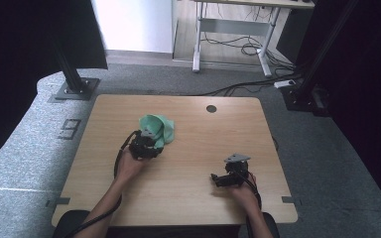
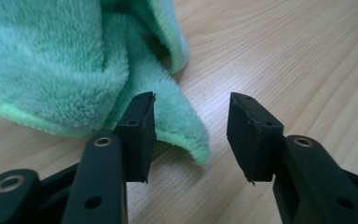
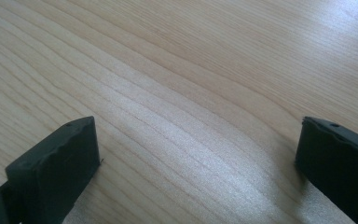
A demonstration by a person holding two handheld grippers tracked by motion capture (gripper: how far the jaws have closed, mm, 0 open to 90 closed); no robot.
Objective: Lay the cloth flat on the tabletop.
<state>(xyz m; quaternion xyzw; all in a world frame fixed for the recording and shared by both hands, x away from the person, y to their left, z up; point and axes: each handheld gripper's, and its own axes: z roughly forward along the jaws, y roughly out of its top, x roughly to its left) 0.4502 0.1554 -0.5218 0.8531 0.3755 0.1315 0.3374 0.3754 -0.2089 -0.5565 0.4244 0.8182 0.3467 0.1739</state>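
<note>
My left tongs sit low over the surface, jaws partly open with a clear gap between them, and the corner of the green towel pokes into that gap; it brushes the left pad, the right pad is clear of it, so nothing is gripped yet. From the high view the towel lies bunched in the far-left part of the surface, just beyond my left hand. My right tongs stand wide open over bare wood, holding nothing, resting near the front right, well apart from the towel. What could go wrong, as I judge it: the corner between my jaws is thin and floppy, so if I close too near its tip the plush pile may slip out when I lift; if I push forward first, the left jaw could shove the fold and crumple the towel further instead of catching it; and closing too low might drag the pads along the wood. A grip on one layer only would also let the bundle unroll unevenly. Count: one green towel, two tongs, one surface with one dark round hole near its far edge
</note>
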